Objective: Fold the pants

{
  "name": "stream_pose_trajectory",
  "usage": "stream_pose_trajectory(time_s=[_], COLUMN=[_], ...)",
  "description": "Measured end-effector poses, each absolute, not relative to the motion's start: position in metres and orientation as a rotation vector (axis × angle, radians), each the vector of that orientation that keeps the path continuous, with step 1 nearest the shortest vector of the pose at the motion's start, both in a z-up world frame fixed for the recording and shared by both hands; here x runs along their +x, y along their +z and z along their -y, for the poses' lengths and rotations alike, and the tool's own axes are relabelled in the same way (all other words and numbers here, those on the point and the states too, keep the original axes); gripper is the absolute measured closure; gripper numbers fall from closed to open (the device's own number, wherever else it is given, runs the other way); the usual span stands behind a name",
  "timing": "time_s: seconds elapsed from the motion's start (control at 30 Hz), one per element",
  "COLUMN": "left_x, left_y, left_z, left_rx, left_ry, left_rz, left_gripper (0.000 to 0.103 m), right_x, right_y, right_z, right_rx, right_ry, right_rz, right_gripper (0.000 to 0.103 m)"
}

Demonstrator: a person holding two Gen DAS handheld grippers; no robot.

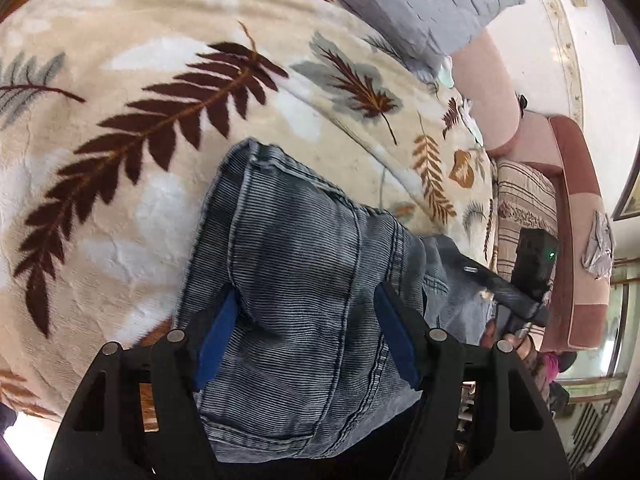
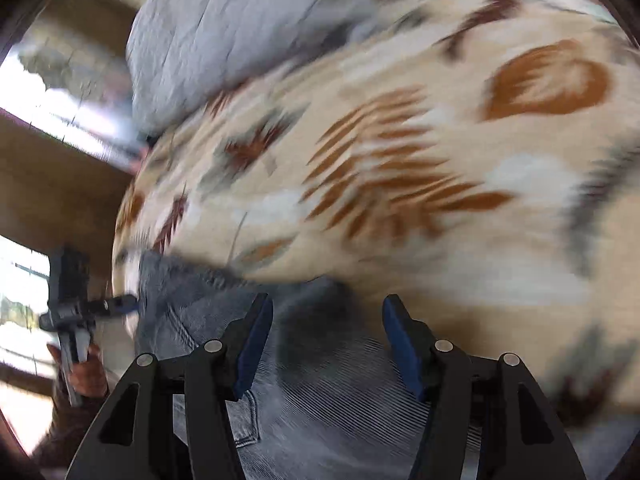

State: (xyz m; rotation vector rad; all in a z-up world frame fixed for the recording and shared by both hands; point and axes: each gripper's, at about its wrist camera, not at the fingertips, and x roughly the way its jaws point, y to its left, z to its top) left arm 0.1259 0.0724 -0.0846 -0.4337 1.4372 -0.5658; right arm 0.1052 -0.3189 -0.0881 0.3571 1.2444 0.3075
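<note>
Blue-grey ribbed denim pants (image 1: 296,276) lie folded in a bundle on a cream blanket with leaf print (image 1: 140,120). My left gripper (image 1: 306,312) hovers over the bundle with its blue-padded fingers spread wide on either side of it; nothing is gripped. In the right wrist view, which is blurred, my right gripper (image 2: 328,328) is open over the pants (image 2: 320,400), fingers apart. The right gripper also shows in the left wrist view (image 1: 516,292) beside the pants' far edge, and the left gripper appears at the left of the right wrist view (image 2: 120,304).
A grey quilted pillow (image 1: 420,4) lies at the bed's head. A pink and maroon sofa (image 1: 568,208) with a striped cushion (image 1: 524,196) stands beyond the bed edge. The blanket spreads wide to the left of the pants.
</note>
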Motion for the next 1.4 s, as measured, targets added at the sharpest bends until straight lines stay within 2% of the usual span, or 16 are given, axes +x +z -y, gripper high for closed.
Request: stream_pose_trajectory(time_s=[0.07, 0.17, 0.3, 0.37, 0.47, 0.53, 0.6, 0.67, 0.77, 0.97, 1.03, 1.07, 1.1, 1.17, 1.3, 1.4], left_x=[0.125, 0.133, 0.15, 0.144, 0.116, 0.09, 0.061, 0.037, 0.021, 0.032, 0.037, 0.04, 0.042, 0.043, 0.033, 0.037], left_y=[-0.073, -0.068, -0.094, -0.08, -0.045, -0.029, -0.022, -0.027, -0.062, -0.105, -0.104, -0.105, -0.105, -0.1, -0.089, -0.115], left_z=[-0.073, -0.066, -0.058, -0.067, -0.089, -0.1, -0.111, -0.117, -0.114, -0.118, -0.116, -0.115, -0.114, -0.114, -0.122, -0.128], left_rx=[-0.425, -0.349, -0.318, -0.344, -0.38, -0.405, -0.437, -0.471, -0.559, -0.746, -0.734, -0.732, -0.72, -0.717, -0.653, -0.632], left_ry=[-0.584, -0.542, -0.449, -0.447, -0.48, -0.533, -0.586, -0.627, -0.617, -0.552, -0.528, -0.522, -0.502, -0.484, -0.457, -0.369], left_rz=[-1.388, -1.331, -1.426, -1.408, -1.328, -1.296, -1.293, -1.305, -1.386, -1.469, -1.454, -1.452, -1.454, -1.452, -1.397, -1.479], left_gripper=[0.038, 0.038, 0.045, 0.048, 0.047, 0.043, 0.031, 0.026, 0.026, 0.026, 0.029, 0.043, 0.062, 0.072, 0.077, 0.076], right_x=[0.1, 0.098, 0.112, 0.105, 0.075, 0.053, 0.03, 0.003, -0.033, -0.068, -0.073, -0.075, -0.074, -0.072, -0.086, -0.084], right_y=[-0.074, -0.052, -0.089, -0.079, -0.044, -0.027, -0.016, -0.01, -0.014, -0.056, -0.066, -0.071, -0.077, -0.078, -0.059, -0.088], right_z=[0.296, 0.301, 0.306, 0.305, 0.314, 0.313, 0.299, 0.284, 0.252, 0.167, 0.144, 0.135, 0.129, 0.124, 0.126, 0.131], right_rx=[0.174, 0.111, 0.113, 0.118, 0.226, 0.247, 0.25, 0.231, 0.156, -0.157, -0.33, -0.399, -0.451, -0.441, -0.352, -0.319], right_ry=[0.312, 0.25, 0.156, 0.115, 0.142, 0.184, 0.25, 0.308, 0.347, 0.397, 0.371, 0.368, 0.369, 0.381, 0.417, 0.422], right_rz=[-1.208, -1.11, -1.235, -1.191, -1.118, -1.091, -1.086, -1.085, -1.101, -1.151, -1.088, -1.064, -1.056, -1.063, -1.044, -1.144], right_gripper=[0.1, 0.101, 0.099, 0.089, 0.085, 0.073, 0.059, 0.057, 0.049, 0.049, 0.05, 0.053, 0.074, 0.099, 0.101, 0.103])
